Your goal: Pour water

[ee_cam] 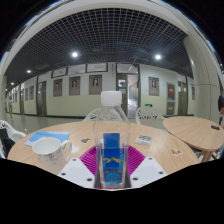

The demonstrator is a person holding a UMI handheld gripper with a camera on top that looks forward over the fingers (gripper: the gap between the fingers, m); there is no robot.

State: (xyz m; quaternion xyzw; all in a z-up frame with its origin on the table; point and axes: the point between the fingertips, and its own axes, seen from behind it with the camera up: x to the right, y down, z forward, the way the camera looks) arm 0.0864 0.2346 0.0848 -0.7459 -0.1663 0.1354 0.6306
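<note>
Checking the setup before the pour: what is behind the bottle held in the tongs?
Beyond the water bottle gripped in the tongs lies the round wooden table, then a wall. The bottle hides the tabletop directly behind it.

A large public hall, like a canteen or lobby: round wooden benches (195, 130) stand about, a grid ceiling (112, 35) carries recessed lights (74, 54), and framed pictures (96, 68) line the far wall above doors
</note>
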